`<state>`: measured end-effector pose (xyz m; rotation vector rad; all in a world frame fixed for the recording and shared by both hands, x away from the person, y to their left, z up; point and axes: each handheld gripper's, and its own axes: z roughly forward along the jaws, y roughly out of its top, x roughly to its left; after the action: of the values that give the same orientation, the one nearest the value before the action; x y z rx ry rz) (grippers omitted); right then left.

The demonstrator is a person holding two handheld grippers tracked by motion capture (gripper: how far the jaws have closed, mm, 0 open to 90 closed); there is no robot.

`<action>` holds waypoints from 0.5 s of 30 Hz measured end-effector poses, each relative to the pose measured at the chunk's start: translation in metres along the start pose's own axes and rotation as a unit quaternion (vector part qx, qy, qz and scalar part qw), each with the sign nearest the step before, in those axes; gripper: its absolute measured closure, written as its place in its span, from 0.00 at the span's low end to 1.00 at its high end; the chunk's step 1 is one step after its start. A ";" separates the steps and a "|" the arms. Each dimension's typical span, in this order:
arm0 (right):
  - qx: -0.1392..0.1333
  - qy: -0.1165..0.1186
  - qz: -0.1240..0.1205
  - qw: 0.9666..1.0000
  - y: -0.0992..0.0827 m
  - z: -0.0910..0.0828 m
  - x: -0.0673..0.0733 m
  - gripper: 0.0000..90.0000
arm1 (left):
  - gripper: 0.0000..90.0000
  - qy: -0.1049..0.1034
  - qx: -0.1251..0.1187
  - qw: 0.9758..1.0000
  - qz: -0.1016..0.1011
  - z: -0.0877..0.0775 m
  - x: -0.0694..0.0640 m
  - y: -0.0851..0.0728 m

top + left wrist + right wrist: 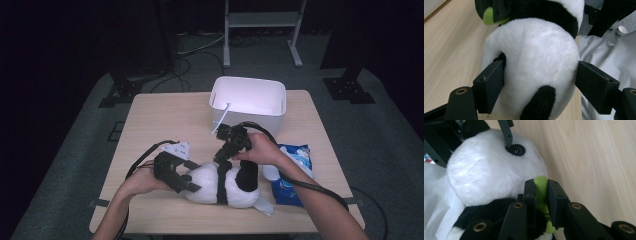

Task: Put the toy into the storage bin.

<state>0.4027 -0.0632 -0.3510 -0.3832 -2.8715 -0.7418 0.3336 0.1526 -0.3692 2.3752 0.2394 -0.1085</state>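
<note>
Right gripper (541, 195) clamps the green tag (541, 185) at the panda toy's (220, 182) neck, left gripper (539, 75) squeezes its white head just ahead; toy secured on the table (165, 115), white bin (248, 100) beyond, move pending.

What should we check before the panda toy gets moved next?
1. Left tool squeezing the panda's white head: ok, both pads press into the fur.
2. Right tool pinching the green piece at the panda's neck: ok, it sits tight between the pads.
3. Panda resting on the table: ok.
4. White bin open on top: ok.
5. Blue packet close beside the panda: not ok, it could get bumped.
6. Whether the green piece is sewn on: cannot tell.
</note>
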 end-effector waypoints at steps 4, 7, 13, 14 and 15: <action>-0.014 -0.008 0.007 1.000 -0.003 -0.011 0.001 0.87 | 0.25 0.000 -0.004 1.000 -0.003 0.003 0.001 0.002; -0.026 -0.018 0.007 0.999 -0.008 -0.022 0.004 0.87 | 0.25 0.000 -0.005 1.000 -0.002 0.007 0.001 0.006; -0.052 -0.028 0.010 0.998 -0.016 -0.039 0.011 0.87 | 0.24 0.002 -0.002 1.000 -0.004 0.012 0.001 0.014; -0.053 -0.026 0.010 0.998 -0.018 -0.040 0.013 0.87 | 0.24 0.005 -0.005 1.000 -0.006 0.012 0.001 0.015; -0.051 -0.028 0.011 0.998 -0.020 -0.040 0.015 0.86 | 0.23 0.007 -0.007 1.000 -0.005 0.012 0.002 0.016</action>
<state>0.3861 -0.0966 -0.3228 -0.4542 -2.8833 -0.8899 0.3382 0.1332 -0.3680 2.3627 0.2575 -0.0937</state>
